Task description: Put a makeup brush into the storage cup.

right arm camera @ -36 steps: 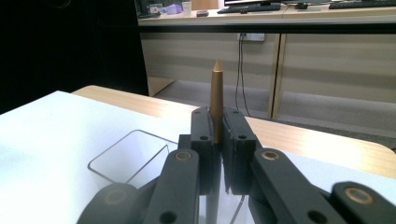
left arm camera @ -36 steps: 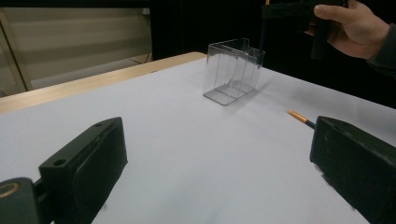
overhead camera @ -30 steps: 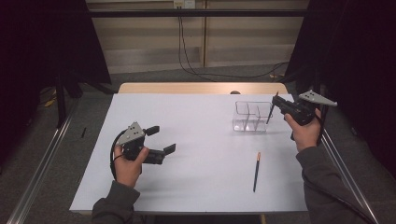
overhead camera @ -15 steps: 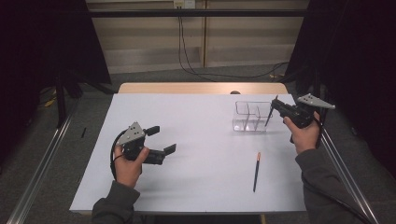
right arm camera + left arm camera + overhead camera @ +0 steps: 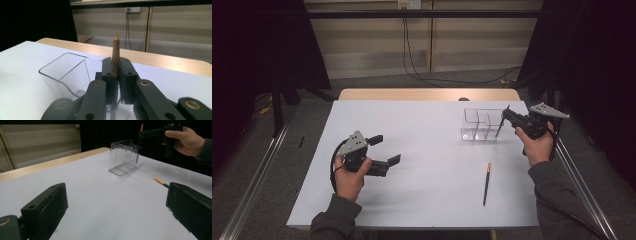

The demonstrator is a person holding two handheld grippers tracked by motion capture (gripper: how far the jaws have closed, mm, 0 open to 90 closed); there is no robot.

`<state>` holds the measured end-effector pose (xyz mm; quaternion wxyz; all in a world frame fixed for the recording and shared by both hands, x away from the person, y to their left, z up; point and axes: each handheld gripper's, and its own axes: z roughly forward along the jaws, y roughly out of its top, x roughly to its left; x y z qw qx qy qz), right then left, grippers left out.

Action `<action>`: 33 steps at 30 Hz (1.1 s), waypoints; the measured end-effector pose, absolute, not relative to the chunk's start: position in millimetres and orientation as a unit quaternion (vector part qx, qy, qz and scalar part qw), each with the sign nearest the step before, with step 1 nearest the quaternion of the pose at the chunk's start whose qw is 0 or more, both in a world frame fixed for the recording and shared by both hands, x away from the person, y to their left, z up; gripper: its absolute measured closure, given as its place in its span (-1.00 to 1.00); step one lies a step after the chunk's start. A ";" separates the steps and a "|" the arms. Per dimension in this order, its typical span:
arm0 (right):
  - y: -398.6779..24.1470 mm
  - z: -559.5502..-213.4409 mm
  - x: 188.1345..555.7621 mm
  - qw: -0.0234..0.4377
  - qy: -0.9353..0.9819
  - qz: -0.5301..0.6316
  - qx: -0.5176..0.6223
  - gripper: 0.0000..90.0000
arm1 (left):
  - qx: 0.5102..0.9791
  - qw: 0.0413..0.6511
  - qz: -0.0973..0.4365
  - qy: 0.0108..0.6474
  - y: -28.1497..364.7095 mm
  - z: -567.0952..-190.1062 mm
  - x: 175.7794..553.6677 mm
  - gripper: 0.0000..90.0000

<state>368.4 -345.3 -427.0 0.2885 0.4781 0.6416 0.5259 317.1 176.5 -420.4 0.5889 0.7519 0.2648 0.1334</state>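
My right gripper (image 5: 507,117) is shut on a dark pencil (image 5: 502,122) that stands nearly upright, its tan tip pointing up. In the right gripper view the jaws pinch the pencil (image 5: 115,52) just above the clear plastic box (image 5: 65,75). The pencil's lower end hangs at the right end of the box (image 5: 482,125); I cannot tell whether it is inside. A second pencil (image 5: 486,177) lies flat on the white table, nearer the person. My left gripper (image 5: 385,149) rests at the left of the table, open, with nothing between its fingers.
The white tabletop (image 5: 427,150) has a wooden strip (image 5: 427,94) along its far edge. From the left gripper view I see the clear box (image 5: 125,157), the lying pencil (image 5: 160,182) and the other hand's gripper (image 5: 150,133) beyond it. Metal rails run along both sides of the table.
The right gripper with its pencil has shifted slightly lower in the picture, close by the box. The left gripper has kept still.
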 end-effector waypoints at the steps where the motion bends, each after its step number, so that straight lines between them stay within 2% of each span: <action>1: -345.3 -427.7 368.5 0.289 0.643 0.525 0.477 0.88 | 0.754 0.590 0.128 0.258 177.1 -420.3 317.8 -0.92; 33: -344.8 -434.0 365.3 0.284 0.650 0.517 0.479 0.83 | 0.753 0.586 0.142 0.263 177.3 -418.9 316.9 -0.92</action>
